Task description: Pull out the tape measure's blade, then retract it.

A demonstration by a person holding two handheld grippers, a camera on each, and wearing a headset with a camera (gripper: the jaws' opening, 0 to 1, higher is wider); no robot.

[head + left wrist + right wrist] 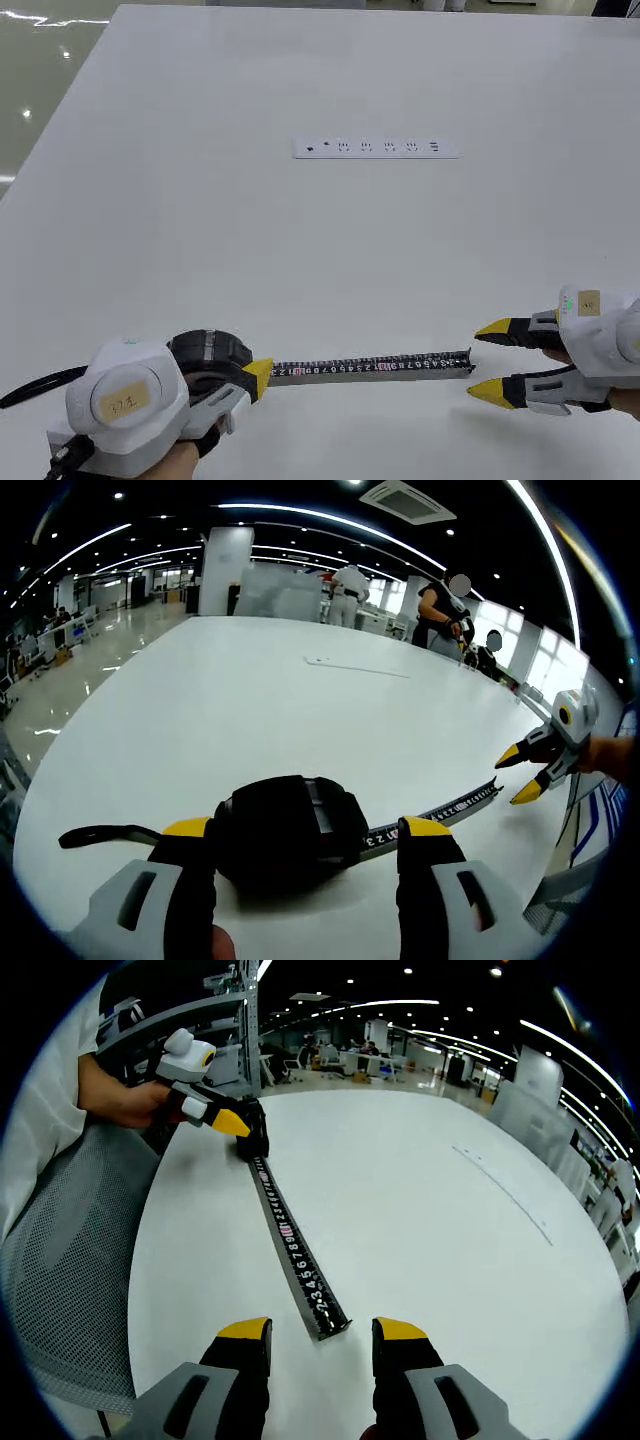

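On the white table [300, 230], the left gripper [245, 385] is clamped on the tape measure [210, 358], whose blade [370, 366] lies extended. The right gripper [490, 360] sits with jaws apart just beyond the blade's tip, not touching it. Retraction looks next, which calls for a controlled return.

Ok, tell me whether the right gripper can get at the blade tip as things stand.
Probably yes: the right gripper has its jaws open, and the blade tip lies at their mouth on the table, nothing between.

The white table [200, 220] bears a power strip [376, 148] and a tape measure [212, 358], blade [370, 366] extended.
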